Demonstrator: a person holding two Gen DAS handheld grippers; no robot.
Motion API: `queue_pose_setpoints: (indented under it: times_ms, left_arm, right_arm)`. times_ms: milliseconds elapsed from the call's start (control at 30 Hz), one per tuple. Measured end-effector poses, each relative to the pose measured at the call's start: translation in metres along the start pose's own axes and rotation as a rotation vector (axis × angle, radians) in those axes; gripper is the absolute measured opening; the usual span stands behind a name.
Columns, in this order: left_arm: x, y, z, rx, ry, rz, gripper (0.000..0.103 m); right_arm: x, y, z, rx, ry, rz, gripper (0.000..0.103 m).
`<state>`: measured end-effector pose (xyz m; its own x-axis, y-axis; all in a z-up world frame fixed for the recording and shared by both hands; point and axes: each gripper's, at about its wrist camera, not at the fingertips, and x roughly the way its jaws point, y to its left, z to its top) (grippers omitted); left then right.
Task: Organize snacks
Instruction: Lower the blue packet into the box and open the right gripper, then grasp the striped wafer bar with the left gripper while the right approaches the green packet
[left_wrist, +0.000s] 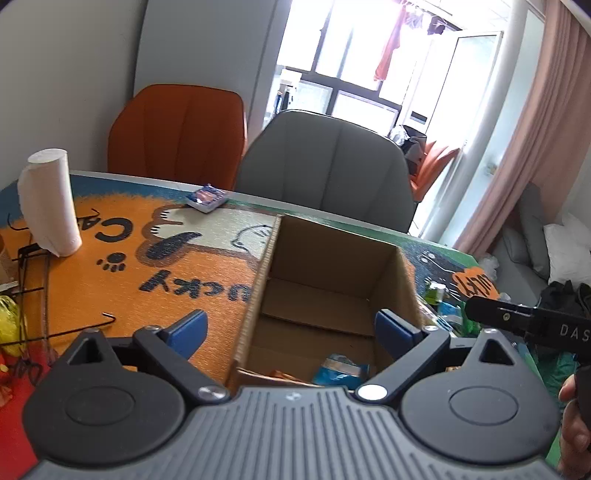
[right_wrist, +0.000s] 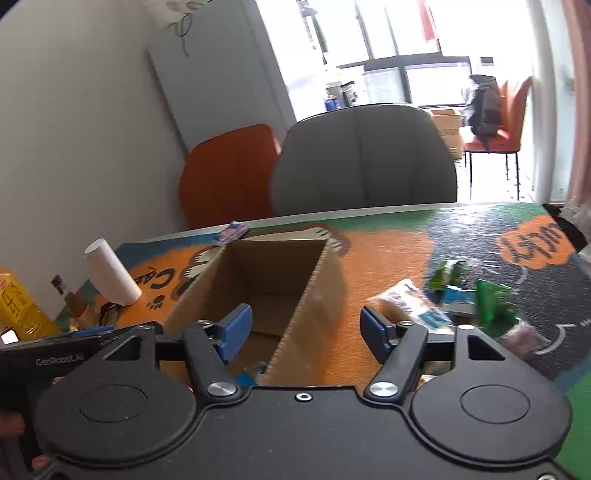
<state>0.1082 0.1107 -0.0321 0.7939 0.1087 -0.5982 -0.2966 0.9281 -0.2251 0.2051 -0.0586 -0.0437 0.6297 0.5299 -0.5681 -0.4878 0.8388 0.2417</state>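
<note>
Left-wrist view: the left claw (left_wrist: 290, 328) hangs above the open brown cardboard box (left_wrist: 404, 280), its blue-padded fingers (left_wrist: 190, 326) spread wide with nothing between them. One pad lies over the box's left wall side, the other over its right wall. Inside the box, on the floor near the camera, lie a light-blue snack packet (left_wrist: 341, 371) and an orange wrapper (left_wrist: 284, 376) (only partly visible behind the claw body). The box stands on the desk (left_wrist: 110, 291), which is covered by an orange cartoon-print mat lettered "LUCKY". A white paper-towel roll (left_wrist: 48, 201) stands upright at the left, and a small flat blue packet (left_wrist: 207, 198) lies near the far edge, well apart from the box. A grey upholstered chair (left_wrist: 325, 166) and an orange upholstered chair (left_wrist: 177, 136) stand behind the desk.

Right-wrist view: the right claw (right_wrist: 306, 330) is also held wide open and empty, straddling the box's right wall (right_wrist: 314, 295). To the right of the box, on the mat, lies a loose cluster of snacks: a tan packet with a blue label (right_wrist: 406, 302), green packets (right_wrist: 493, 301) and a blue one (right_wrist: 458, 297) (blurred, so their details cannot be told). A yellow carton (right_wrist: 18, 306) and a small glass bottle (right_wrist: 68, 293) stand at the far left.
</note>
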Motion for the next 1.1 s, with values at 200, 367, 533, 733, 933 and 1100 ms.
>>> queue_pose_setpoints:
  times_ms: [200,367,533,733,933,1100]
  left_arm:
    - [-0.002,-0.020,-0.009,0.021,0.008,-0.029,0.103]
    - [-0.005,-0.040,-0.017,0.042,0.005,-0.061,0.103]
    - [-0.008,-0.060,-0.026,0.069,0.010,-0.097,0.103]
    - [-0.009,-0.084,-0.038,0.112,0.016,-0.116,0.103]
    - [-0.005,-0.106,-0.048,0.133,0.046,-0.173,0.103]
    - [-0.002,-0.127,-0.052,0.167,0.044,-0.216,0.103]
  right_arm:
    - [-0.021,-0.023,-0.008,0.031,-0.021,-0.041,0.079]
    - [-0.037,-0.041,-0.016,0.058,-0.025,-0.074,0.084]
    - [-0.053,-0.061,-0.024,0.092,-0.026,-0.095,0.094]
    - [-0.066,-0.082,-0.036,0.131,-0.018,-0.125,0.098]
    - [-0.075,-0.102,-0.046,0.158,-0.028,-0.160,0.098]
    - [-0.079,-0.122,-0.053,0.187,-0.028,-0.162,0.098]
